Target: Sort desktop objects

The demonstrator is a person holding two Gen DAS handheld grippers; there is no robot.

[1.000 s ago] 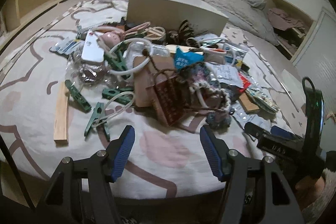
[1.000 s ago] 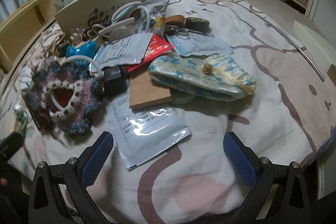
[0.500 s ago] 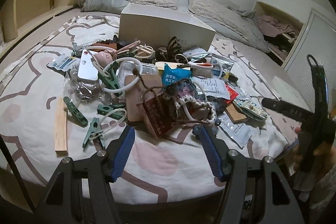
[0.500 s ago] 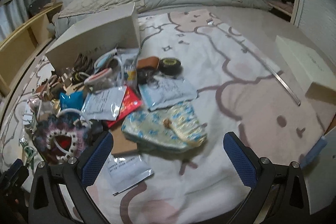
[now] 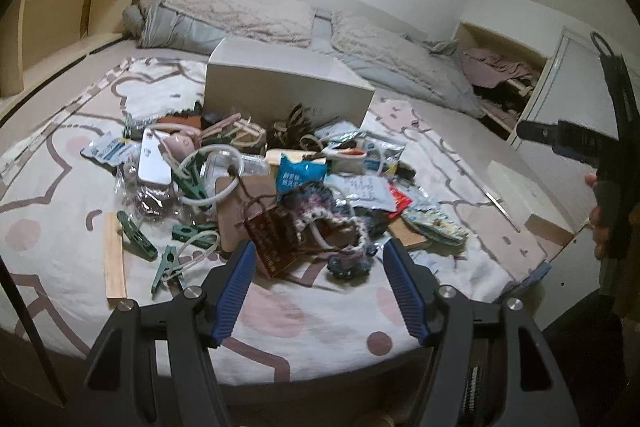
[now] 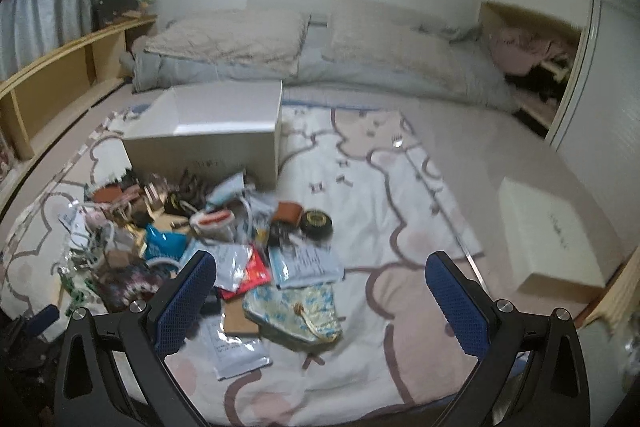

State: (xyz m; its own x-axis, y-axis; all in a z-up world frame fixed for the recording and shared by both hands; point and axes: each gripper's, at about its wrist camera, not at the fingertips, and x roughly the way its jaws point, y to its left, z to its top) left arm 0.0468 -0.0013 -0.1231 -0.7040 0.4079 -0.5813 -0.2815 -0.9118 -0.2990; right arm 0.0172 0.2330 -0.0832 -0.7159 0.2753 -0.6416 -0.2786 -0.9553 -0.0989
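A heap of small objects lies on a patterned sheet (image 5: 320,315): green clips (image 5: 136,237), a wooden strip (image 5: 114,261), a white power bank (image 5: 152,163), a crocheted pouch (image 5: 324,211), foil packets (image 6: 236,351) and a blue floral pouch (image 6: 296,311). An open white box (image 5: 286,89) stands behind the heap; it also shows in the right wrist view (image 6: 208,139). My left gripper (image 5: 320,291) is open and empty, raised at the near edge of the heap. My right gripper (image 6: 320,303) is open and empty, raised above the heap's right side.
A white box lid (image 6: 552,235) lies at the sheet's right edge. Pillows and a folded quilt (image 6: 312,59) line the back. A wooden shelf (image 5: 52,27) runs along the left. A tape roll (image 6: 316,221) sits beside the heap.
Both grippers have pulled back and risen away from the heap, so more of the room shows. Both stay open and empty. The objects have not moved.
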